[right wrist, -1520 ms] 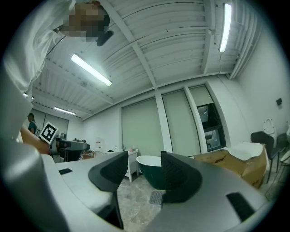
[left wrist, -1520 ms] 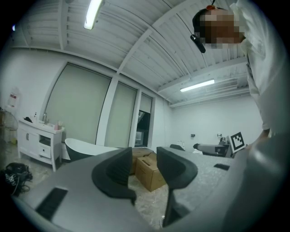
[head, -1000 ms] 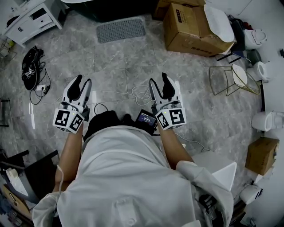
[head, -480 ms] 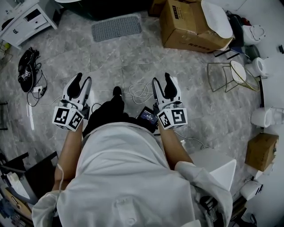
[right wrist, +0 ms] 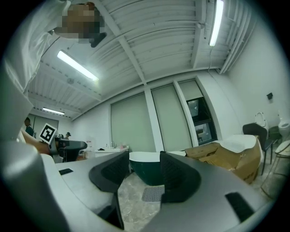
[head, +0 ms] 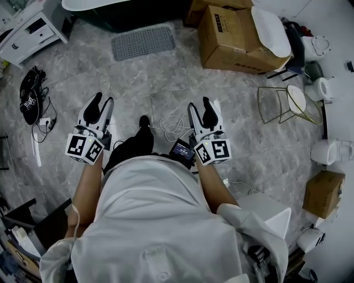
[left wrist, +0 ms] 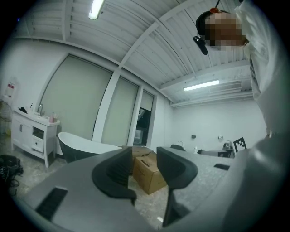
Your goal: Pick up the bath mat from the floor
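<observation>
The grey bath mat (head: 142, 42) lies flat on the marble floor at the far side of the head view, in front of the dark bathtub (head: 124, 10). In the right gripper view the bath mat (right wrist: 153, 193) shows small between the jaws, well ahead. My left gripper (head: 102, 101) and right gripper (head: 200, 105) are held out level at waist height, far short of the mat. Both are open with nothing between their jaws. The left gripper (left wrist: 144, 165) points toward a cardboard box (left wrist: 147, 174); the right gripper (right wrist: 145, 171) points at the tub.
A large cardboard box (head: 238, 38) stands right of the mat. A white cabinet (head: 30, 33) is at the far left, with a black bag and cables (head: 30, 94) below it. White cable loops (head: 174, 121) lie ahead of my feet. A gold wire stand (head: 287, 102) stands to the right.
The person has stepped forward, one foot now ahead. The mat and boxes have slid lower in the head view. Both grippers keep their pose and opening.
</observation>
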### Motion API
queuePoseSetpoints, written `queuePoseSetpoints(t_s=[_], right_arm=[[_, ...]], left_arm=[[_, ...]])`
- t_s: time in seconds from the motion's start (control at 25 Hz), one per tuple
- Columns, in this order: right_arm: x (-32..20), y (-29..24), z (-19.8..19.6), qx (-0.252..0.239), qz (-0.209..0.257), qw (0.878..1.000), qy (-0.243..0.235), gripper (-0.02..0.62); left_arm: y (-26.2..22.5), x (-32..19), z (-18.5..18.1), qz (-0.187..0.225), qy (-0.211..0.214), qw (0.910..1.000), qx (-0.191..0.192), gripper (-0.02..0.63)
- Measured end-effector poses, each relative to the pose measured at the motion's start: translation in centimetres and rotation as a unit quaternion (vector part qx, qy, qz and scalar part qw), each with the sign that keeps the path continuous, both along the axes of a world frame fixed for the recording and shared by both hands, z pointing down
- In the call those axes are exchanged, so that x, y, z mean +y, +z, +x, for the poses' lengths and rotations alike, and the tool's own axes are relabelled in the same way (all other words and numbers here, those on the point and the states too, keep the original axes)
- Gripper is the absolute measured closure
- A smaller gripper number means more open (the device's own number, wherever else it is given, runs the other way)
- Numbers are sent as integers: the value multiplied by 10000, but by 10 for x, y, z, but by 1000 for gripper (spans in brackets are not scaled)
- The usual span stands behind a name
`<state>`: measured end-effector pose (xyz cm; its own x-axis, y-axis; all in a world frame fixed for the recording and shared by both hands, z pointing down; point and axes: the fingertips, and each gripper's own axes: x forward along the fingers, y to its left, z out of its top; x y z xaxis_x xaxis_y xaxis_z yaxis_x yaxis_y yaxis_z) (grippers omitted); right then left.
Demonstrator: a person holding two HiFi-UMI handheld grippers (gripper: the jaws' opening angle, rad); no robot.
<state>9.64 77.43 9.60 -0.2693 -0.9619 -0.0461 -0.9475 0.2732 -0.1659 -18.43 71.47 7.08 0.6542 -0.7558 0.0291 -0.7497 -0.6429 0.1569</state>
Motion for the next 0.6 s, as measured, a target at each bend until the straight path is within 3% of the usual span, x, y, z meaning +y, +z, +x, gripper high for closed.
queuePoseSetpoints(t_s=[0.12, 0.32, 0.6], right_arm=[[-47, -11, -4, 51, 47, 9999, -87, 364], [-126, -25, -2, 169, -26, 9998, -89, 364], [-222, -28, -5, 230, -196, 9995, -70, 364]], left_arm=[[1, -43, -4, -38, -74, 10000, 15, 433], [-3, -116, 4, 68, 93, 9993, -345, 431], [-9, -223, -2, 57, 138, 9998, -108, 432]])
